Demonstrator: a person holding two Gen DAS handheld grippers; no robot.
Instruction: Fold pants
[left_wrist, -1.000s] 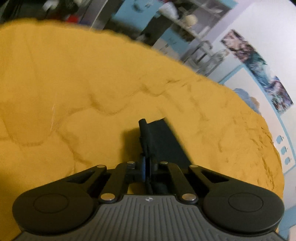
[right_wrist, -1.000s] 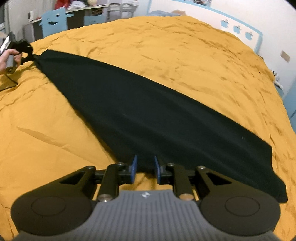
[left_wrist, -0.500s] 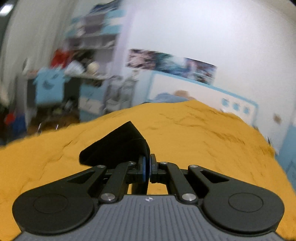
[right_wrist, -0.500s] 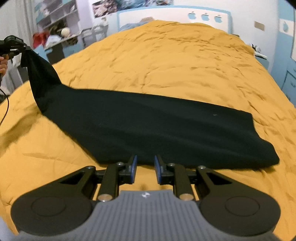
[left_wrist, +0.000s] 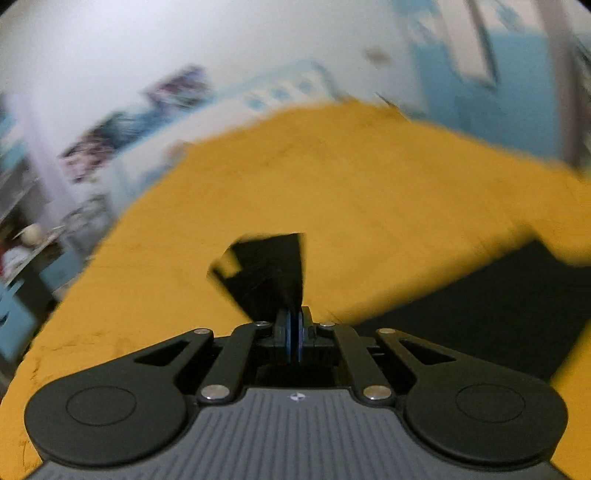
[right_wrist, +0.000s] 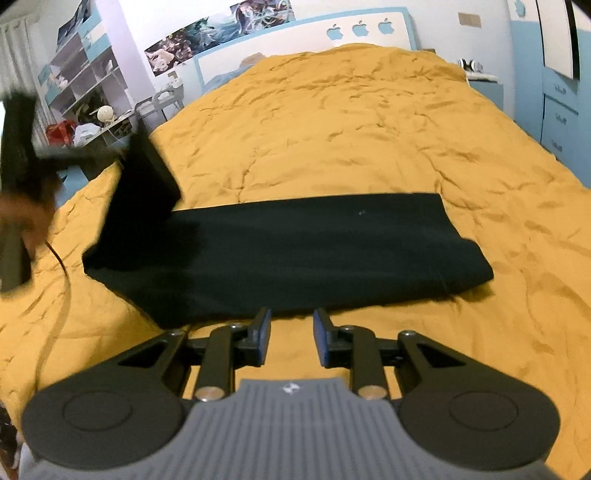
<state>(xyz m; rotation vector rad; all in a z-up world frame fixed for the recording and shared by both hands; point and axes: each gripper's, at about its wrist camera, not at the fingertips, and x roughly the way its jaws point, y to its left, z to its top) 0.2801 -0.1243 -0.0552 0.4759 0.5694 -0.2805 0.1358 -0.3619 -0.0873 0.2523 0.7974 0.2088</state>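
The black pants (right_wrist: 314, 251) lie lengthwise across the yellow bedspread (right_wrist: 351, 129). Their left end (right_wrist: 147, 177) is lifted off the bed. My left gripper (left_wrist: 294, 332) is shut on that end of the pants (left_wrist: 269, 273), and it shows blurred at the far left of the right wrist view (right_wrist: 22, 155). The rest of the pants appears at the right of the left wrist view (left_wrist: 498, 302). My right gripper (right_wrist: 291, 332) is open and empty, just short of the pants' near edge.
The bedspread fills most of both views. A white headboard (right_wrist: 295, 40) with apple marks stands at the far end. Shelves and a cluttered desk (right_wrist: 85, 110) stand left of the bed, blue drawers (right_wrist: 561, 110) to the right. A cable (right_wrist: 59, 295) trails on the left.
My left gripper has lifted the pants' end off the bed and swung it up and rightward over the rest. My right gripper has stayed open near the pants' near edge.
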